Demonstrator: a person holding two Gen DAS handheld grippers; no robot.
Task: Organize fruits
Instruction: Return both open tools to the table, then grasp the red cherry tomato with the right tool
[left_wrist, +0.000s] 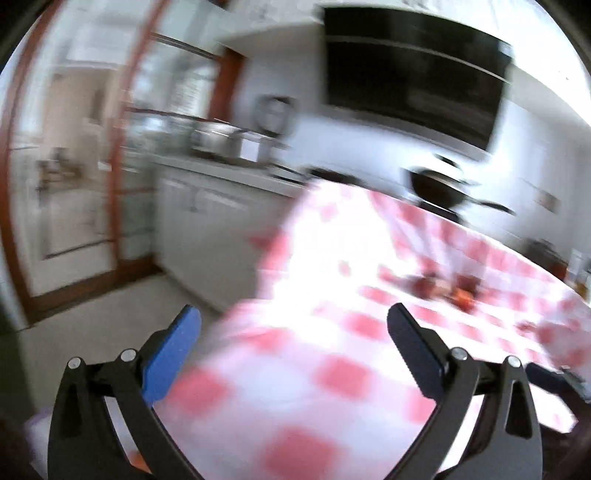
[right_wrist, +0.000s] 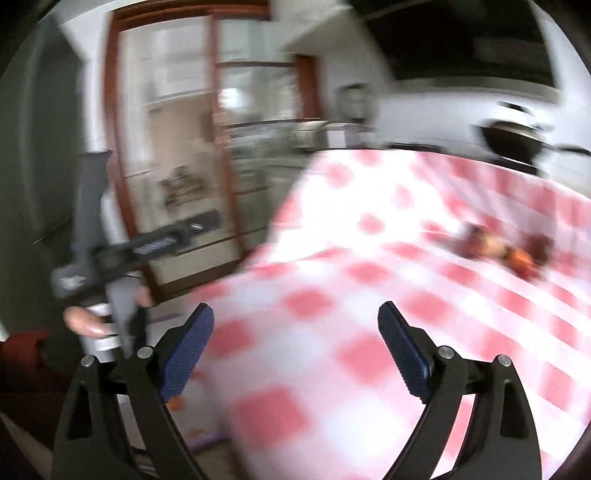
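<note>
The fruits are lying in a small blurry bunch on the checked tablecloth, near its far side, not yet sorted as far as can be told. Nothing is being held: the left gripper and the right gripper are both spread wide and empty, well short of the bunch. The bunch is stretching sideways across the cloth, but each fruit's own pointing cannot be told.
</note>
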